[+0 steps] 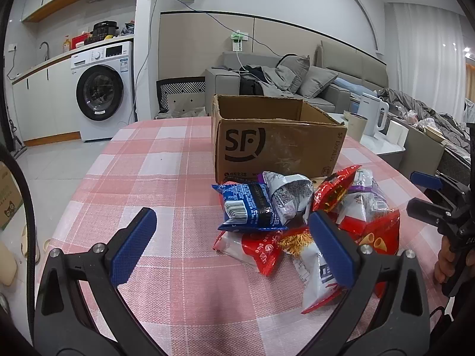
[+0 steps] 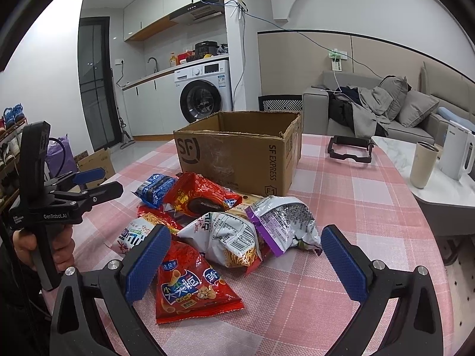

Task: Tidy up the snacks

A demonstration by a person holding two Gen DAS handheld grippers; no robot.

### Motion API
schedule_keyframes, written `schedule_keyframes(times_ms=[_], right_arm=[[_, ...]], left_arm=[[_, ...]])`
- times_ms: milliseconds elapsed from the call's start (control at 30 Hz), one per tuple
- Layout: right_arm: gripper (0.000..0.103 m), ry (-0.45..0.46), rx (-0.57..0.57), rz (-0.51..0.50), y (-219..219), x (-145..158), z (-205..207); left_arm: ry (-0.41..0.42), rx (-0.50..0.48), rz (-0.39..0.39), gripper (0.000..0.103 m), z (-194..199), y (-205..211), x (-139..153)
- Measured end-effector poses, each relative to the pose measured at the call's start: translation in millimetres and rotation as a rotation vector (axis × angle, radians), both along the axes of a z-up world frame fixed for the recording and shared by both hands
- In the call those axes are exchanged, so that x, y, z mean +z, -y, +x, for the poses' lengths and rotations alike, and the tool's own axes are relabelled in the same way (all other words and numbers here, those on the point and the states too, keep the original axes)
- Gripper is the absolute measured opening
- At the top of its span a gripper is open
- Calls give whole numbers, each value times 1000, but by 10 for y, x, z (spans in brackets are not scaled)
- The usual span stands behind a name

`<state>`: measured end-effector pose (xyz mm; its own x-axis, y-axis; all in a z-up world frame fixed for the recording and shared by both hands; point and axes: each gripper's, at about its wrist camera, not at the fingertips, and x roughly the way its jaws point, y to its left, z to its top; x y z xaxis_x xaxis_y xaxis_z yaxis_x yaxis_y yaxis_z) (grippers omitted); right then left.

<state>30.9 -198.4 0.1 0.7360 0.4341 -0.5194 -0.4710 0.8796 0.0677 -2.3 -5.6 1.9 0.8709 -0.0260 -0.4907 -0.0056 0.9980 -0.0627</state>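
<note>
A pile of several snack bags lies on the pink checked tablecloth [image 1: 166, 178] in front of an open cardboard box [image 1: 276, 145] [image 2: 237, 154] marked SF. A blue bag [image 1: 251, 207] [image 2: 154, 190] tops the left side of the pile. A red crisp bag [image 2: 190, 284] lies nearest in the right wrist view, with a white and purple bag [image 2: 285, 222] beside it. My left gripper [image 1: 234, 237] [image 2: 98, 182] hovers open just short of the pile. On the other side my right gripper [image 2: 243, 255] [image 1: 421, 190] stands open over the red bag. Neither holds anything.
A black frame [image 2: 350, 148] lies on the table right of the box. A low white side table carries a beige cup [image 2: 423, 163] and a white kettle [image 2: 457, 154]. A grey sofa [image 2: 386, 109] and a washing machine [image 1: 102, 92] stand behind.
</note>
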Motion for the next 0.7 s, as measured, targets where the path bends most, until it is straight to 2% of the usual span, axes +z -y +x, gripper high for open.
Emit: schedule_keyframes(times_ms=[700], right_arm=[[103, -13, -12, 10, 22, -3, 18]], left_arm=[[17, -37, 17, 102, -31, 51, 20]])
